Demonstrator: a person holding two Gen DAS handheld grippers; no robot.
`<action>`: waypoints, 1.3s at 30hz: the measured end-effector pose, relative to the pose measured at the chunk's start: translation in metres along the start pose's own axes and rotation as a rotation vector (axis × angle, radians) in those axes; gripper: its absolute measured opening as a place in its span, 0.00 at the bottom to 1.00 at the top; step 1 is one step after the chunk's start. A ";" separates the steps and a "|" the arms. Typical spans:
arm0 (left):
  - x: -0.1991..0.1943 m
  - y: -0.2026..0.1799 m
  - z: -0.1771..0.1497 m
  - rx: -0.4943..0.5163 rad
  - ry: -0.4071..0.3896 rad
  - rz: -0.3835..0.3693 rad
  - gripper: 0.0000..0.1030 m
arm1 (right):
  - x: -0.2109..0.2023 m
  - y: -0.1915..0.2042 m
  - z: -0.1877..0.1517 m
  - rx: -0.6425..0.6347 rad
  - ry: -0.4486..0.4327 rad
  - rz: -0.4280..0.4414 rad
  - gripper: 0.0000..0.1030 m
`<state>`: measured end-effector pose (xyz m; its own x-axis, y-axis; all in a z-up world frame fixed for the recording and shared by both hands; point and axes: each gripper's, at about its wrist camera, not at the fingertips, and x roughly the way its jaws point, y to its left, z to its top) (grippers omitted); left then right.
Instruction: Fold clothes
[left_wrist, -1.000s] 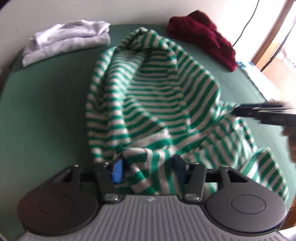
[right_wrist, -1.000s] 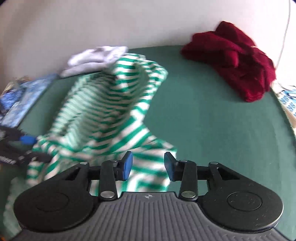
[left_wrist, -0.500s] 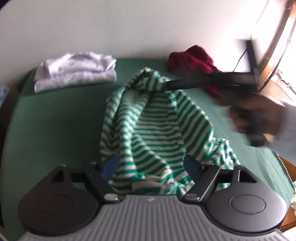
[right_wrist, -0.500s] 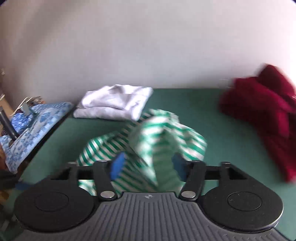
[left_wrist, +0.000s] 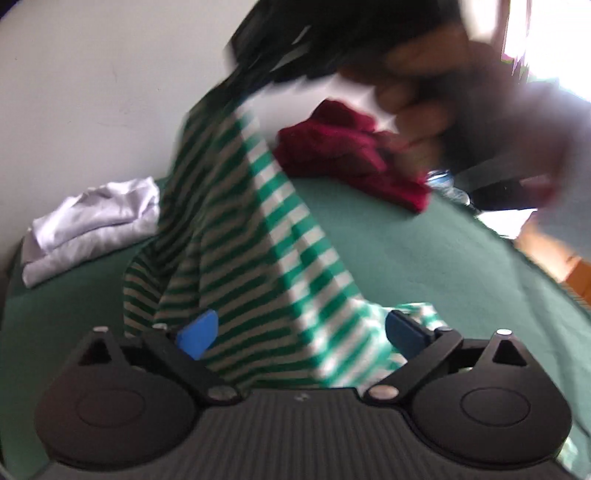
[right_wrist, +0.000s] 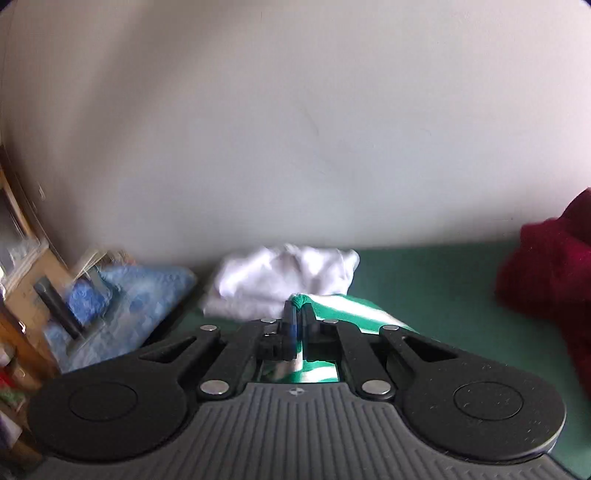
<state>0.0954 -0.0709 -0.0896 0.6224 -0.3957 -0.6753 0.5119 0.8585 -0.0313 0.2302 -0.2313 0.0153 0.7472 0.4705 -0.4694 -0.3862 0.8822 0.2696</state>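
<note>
Two grippers: right gripper (right_wrist: 297, 325) clamped on striped shirt (left_wrist: 258, 240), lifted toward 12 o'clock; left gripper (left_wrist: 299, 332) opening, pads apart, shirt between them, ungripped.

Both wrist cameras close above green table (left_wrist: 424, 258), angled down, sharing white pile (right_wrist: 280, 277), red heap (left_wrist: 351, 158)
</note>
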 end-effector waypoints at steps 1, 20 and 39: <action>0.009 -0.001 0.002 -0.001 0.022 0.010 0.74 | -0.011 0.002 0.002 -0.005 -0.027 -0.004 0.02; -0.042 -0.031 -0.008 0.000 0.004 -0.023 0.02 | -0.106 0.035 -0.001 0.016 -0.173 0.084 0.03; -0.085 -0.056 -0.057 0.022 0.087 0.010 0.52 | -0.171 0.073 -0.024 -0.199 -0.222 0.156 0.03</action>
<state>-0.0194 -0.0665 -0.0725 0.5742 -0.3560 -0.7373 0.5194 0.8545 -0.0082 0.0609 -0.2471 0.0948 0.7619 0.6035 -0.2350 -0.5867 0.7968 0.1442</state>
